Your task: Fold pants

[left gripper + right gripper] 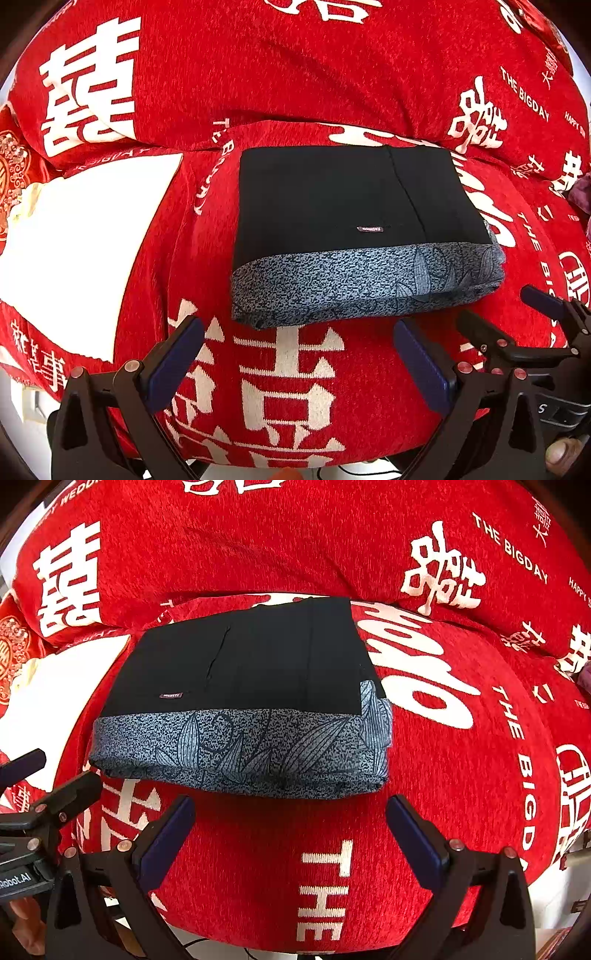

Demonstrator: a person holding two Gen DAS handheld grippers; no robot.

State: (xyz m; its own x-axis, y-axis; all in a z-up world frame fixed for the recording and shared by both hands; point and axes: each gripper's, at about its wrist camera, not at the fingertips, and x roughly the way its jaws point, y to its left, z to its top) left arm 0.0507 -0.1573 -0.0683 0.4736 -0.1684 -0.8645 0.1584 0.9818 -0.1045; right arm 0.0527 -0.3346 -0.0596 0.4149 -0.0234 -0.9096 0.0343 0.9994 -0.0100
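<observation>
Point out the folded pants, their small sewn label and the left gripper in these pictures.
folded pants (332, 192), left wrist view, on the black upper panel.
small sewn label (171, 695), right wrist view, on its middle.
left gripper (299, 365), left wrist view, midway between its open fingertips.

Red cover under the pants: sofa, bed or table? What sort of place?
Probably a home living room. The red cover drapes a padded seat and a backrest cushion, sofa-like. Its print is wedding-style: "THE BIGDAY". Folded pants lie on the seat.

Matt black cloth pants (332, 192) with speckled grey printed lining; fuzzy red chenille sofa cover (295, 74); matt black plastic left gripper (299, 354).
</observation>
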